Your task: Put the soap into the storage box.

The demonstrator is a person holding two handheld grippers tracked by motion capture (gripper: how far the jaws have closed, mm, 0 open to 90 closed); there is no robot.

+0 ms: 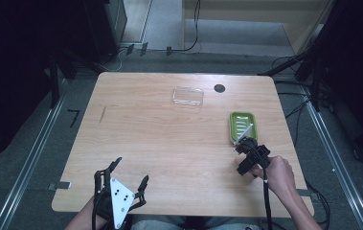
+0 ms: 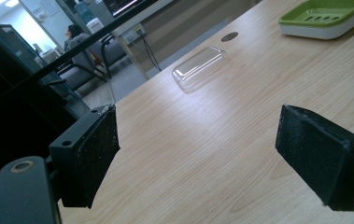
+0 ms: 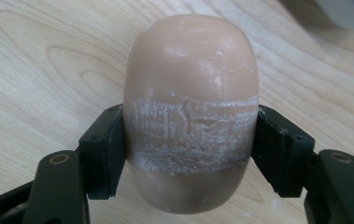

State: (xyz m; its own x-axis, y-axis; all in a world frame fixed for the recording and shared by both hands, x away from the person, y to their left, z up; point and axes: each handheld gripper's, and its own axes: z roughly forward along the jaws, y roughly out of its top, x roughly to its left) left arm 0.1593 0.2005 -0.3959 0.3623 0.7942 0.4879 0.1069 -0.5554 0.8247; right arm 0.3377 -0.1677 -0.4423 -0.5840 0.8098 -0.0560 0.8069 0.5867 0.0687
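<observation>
While your right claw [image 3: 191, 140] is clenched on the soap bar [image 3: 191, 112], its two black pads [image 3: 107, 156] press the bar's flanks across a scuffed whitish band, and the rounded beige end stands up past the jaws over the pale wood of the counter [image 3: 39, 56]. From the high view, your right claw [image 1: 243, 142] sits at about four o'clock on the counter [image 1: 169, 143], with your right hand [image 1: 277, 173] behind it toward the near edge. Just past the claw, toward one o'clock from it, lies the green soap dish [image 1: 241, 125], and the claw's tip reaches the dish's near end; whether the bar touches the dish you cannot tell from these frames.

Your left claw [image 1: 129, 171] is released: its jaws stand wide apart with nothing between them, at about seven o'clock on the counter near the front edge, and the grey three-cornered plate [image 1: 119, 197] rides on top of it. Looking along that claw [image 2: 198, 149], the pads [image 2: 95, 158] frame bare wood. Farther off lies the clear plastic lid [image 2: 201, 66], flat on the counter at about twelve o'clock in the high view [image 1: 187, 96], well apart from both claws. Beside it, toward the far edge, is a dark round hole [image 1: 219, 88] in the counter. The green soap dish [image 2: 322, 16] shows at two o'clock in the left gripper view.
</observation>
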